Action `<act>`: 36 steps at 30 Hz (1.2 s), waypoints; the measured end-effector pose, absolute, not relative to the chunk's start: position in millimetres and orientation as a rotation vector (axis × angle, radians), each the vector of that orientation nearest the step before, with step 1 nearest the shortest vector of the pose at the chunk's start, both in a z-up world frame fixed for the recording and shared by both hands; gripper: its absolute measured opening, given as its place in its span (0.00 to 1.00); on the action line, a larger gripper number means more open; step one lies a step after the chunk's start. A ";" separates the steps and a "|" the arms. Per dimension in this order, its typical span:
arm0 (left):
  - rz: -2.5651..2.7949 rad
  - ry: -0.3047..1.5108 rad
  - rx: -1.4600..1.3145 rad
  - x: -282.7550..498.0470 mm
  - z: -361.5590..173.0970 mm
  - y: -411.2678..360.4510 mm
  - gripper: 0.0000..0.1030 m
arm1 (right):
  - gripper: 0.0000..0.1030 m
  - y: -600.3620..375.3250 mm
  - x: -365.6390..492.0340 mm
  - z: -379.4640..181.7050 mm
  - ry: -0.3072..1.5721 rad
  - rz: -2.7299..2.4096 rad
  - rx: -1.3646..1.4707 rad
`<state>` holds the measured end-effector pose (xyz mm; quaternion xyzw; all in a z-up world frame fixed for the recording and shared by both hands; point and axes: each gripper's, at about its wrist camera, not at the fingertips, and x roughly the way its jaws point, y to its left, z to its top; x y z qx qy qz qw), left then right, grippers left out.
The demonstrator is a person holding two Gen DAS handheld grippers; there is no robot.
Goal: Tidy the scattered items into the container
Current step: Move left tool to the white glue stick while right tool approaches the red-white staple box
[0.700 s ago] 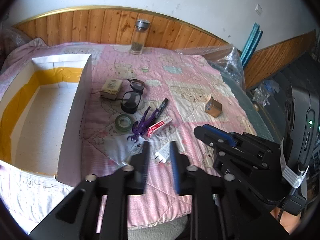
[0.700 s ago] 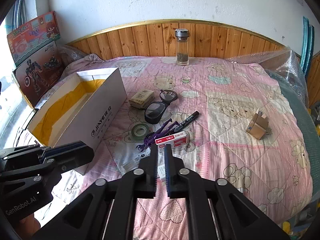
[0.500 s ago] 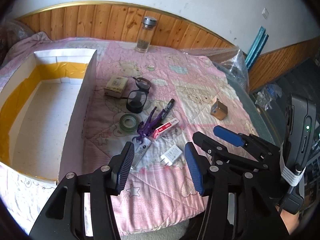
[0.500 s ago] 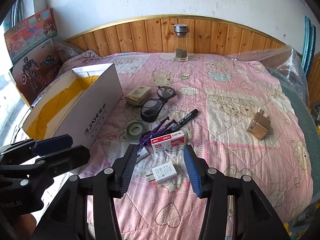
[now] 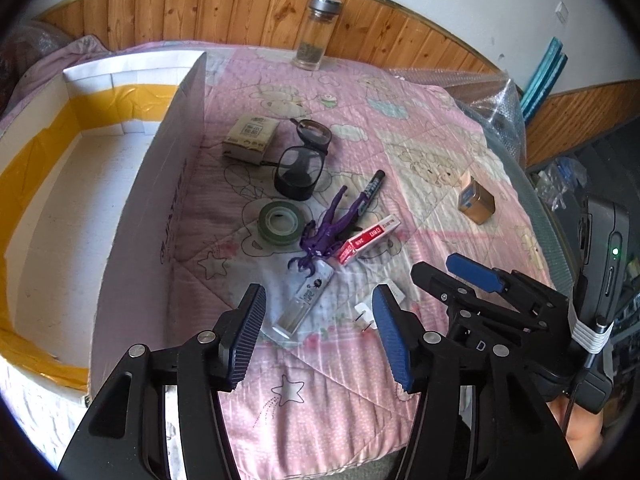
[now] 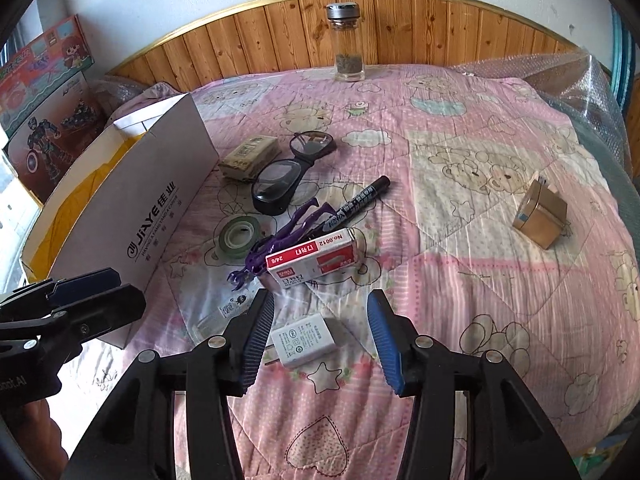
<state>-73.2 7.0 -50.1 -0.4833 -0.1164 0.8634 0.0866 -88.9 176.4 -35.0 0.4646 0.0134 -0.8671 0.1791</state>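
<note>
The white charger plug [image 6: 305, 339] lies flat on the pink quilt [image 6: 460, 216], framed between the spread fingers of the right gripper [image 6: 320, 336], which hovers over it with its jaws wide and holding nothing. From the left wrist view only a corner of the plug [image 5: 394, 294] shows past the left gripper's blue pad; the left gripper [image 5: 318, 336] is also spread wide and empty, and a clear tube [image 5: 306, 300] lies in the gap ahead of it.

The plug looks like a small, hard plastic block, probably light and rigid, with smooth faces that could slip. Its two metal prongs stick out at the left end. The safest hold is likely across the two long flat sides of the body, away from the prongs, with the ribbed pads square to those sides. The soft quilt may give under the fingertips, so the block could tilt as the jaws close.

Just beyond the plug sit a red and white staple box [image 6: 316, 261], a purple plastic figure [image 6: 280, 240], a black marker [image 6: 352, 204], a green tape roll [image 6: 241, 236], eyeglasses [image 6: 288, 168] and a small tan box [image 6: 250, 154]. A brown cube-shaped box [image 6: 540, 208] rests well apart to the right.

The container, an open white cardboard box [image 5: 168, 184] lined with yellow tape, stands to the left and appears empty in the part that shows.
</note>
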 end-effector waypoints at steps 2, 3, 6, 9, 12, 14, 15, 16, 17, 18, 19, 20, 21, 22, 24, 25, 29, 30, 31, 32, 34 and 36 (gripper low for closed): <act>2.557 -0.344 -1.456 -79.5 -56.0 10.1 0.57 | 0.49 182.4 -91.9 -44.1 -0.017 -2.434 1.336; 2.550 -0.344 -1.463 -83.0 -58.6 11.5 0.57 | 0.49 184.9 -93.3 -47.9 -0.039 -2.426 1.345; 2.526 -0.357 -1.494 -93.7 -66.0 14.1 0.57 | 0.49 190.1 -94.5 -55.5 -0.083 -2.407 1.359; 2.502 -0.383 -1.518 -102.1 -72.3 15.6 0.57 | 0.49 193.5 -99.0 -56.7 -0.136 -2.389 1.360; 2.489 -0.375 -1.550 -103.8 -80.7 18.6 0.57 | 0.49 190.0 -109.0 -53.4 -0.084 -2.363 1.338; 2.464 -0.371 -1.567 -99.5 -88.5 19.8 0.57 | 0.55 184.1 -116.6 -51.8 0.000 -2.315 1.319; 2.455 -0.366 -1.576 -97.5 -92.7 19.7 0.57 | 0.59 179.4 -119.8 -51.6 0.070 -2.283 1.302; 2.446 -0.365 -1.586 -96.7 -96.7 19.4 0.57 | 0.64 173.7 -122.2 -51.9 0.160 -2.245 1.280; 2.441 -0.368 -1.593 -95.6 -100.6 18.5 0.57 | 0.67 167.8 -124.0 -52.7 0.260 -2.209 1.249; 2.434 -0.371 -1.597 -95.7 -103.7 17.6 0.57 | 0.67 162.6 -125.3 -53.5 0.365 -2.183 1.214; 2.429 -0.370 -1.600 -96.4 -106.4 16.4 0.57 | 0.68 157.9 -125.9 -54.4 0.473 -2.158 1.177; 2.430 -0.366 -1.601 -97.8 -108.3 16.5 0.57 | 0.69 154.4 -127.0 -55.3 0.566 -2.129 1.139; 2.434 -0.361 -1.596 -99.3 -109.5 17.1 0.57 | 0.70 151.9 -128.2 -55.9 0.639 -2.093 1.101; 2.435 -0.355 -1.585 -101.2 -110.9 18.6 0.57 | 0.71 149.1 -130.0 -56.4 0.695 -2.050 1.070; 2.426 -0.332 -1.586 -105.1 -115.4 22.4 0.57 | 0.73 143.4 -134.9 -57.5 0.779 -1.969 1.026; 2.418 -0.316 -1.591 -106.2 -117.9 24.2 0.57 | 0.74 140.0 -137.3 -58.0 0.814 -1.929 1.003; 2.405 -0.223 -1.621 -112.3 -131.8 32.1 0.57 | 0.74 124.6 -146.5 -62.8 0.910 -1.800 0.925; 2.406 -0.214 -1.615 -113.0 -134.1 33.1 0.56 | 0.74 121.4 -148.6 -64.4 0.912 -1.770 0.914; 2.420 -0.205 -1.587 -112.8 -133.9 33.9 0.54 | 0.73 118.6 -151.1 -66.6 0.908 -1.738 0.908; 2.427 -0.197 -1.583 -113.6 -134.7 34.3 0.53 | 0.62 116.4 -153.5 -69.3 0.904 -1.707 0.912; 2.458 -0.175 -1.590 -114.9 -136.1 31.7 0.22 | 0.38 113.4 -161.4 -76.9 0.871 -1.635 0.966; 2.445 -0.230 -1.595 -118.1 -135.9 24.1 0.18 | 0.34 113.9 -167.5 -78.4 0.816 -1.595 0.998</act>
